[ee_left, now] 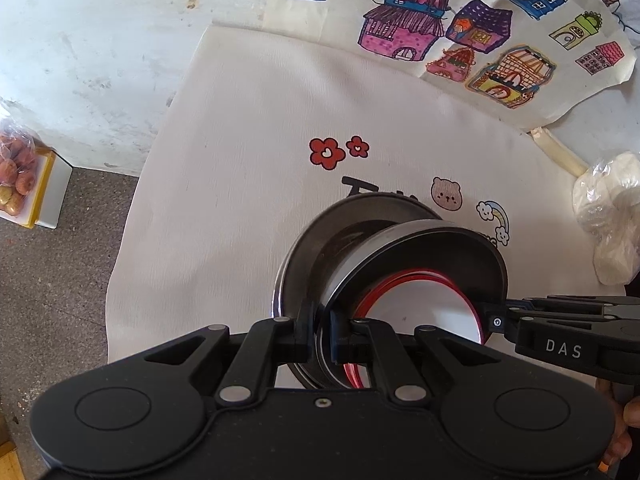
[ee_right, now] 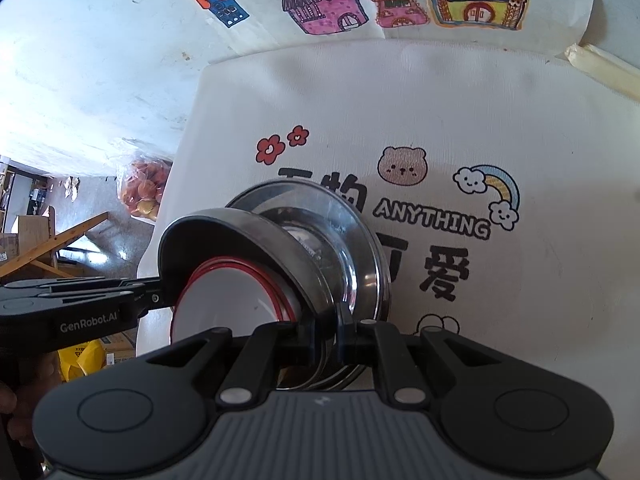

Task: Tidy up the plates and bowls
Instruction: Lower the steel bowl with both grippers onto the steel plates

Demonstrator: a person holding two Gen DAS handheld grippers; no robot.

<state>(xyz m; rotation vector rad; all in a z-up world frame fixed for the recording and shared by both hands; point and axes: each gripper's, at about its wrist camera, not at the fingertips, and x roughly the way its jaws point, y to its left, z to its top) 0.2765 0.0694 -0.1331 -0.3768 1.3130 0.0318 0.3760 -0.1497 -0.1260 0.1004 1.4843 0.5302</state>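
- The left tool [ee_left: 322,334] has its jaws pinched narrow on the near rim of a steel plate [ee_left: 298,264], which stands tilted on edge just ahead of its fingers.
- The right tool [ee_right: 322,334] is likewise clamped narrow on the rim of a steel bowl [ee_right: 224,232].
- A red-rimmed white dish [ee_right: 228,300] nests inside that bowl.
- Beneath both tools lies the surface, covered by a printed cloth [ee_left: 240,160].

glossy metal bowls [ee_left: 360,240], matt cloth [ee_left: 240,160]

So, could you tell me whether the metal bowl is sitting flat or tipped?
Tipped: the metal bowl stands on edge, its inside facing sideways, above the cloth.
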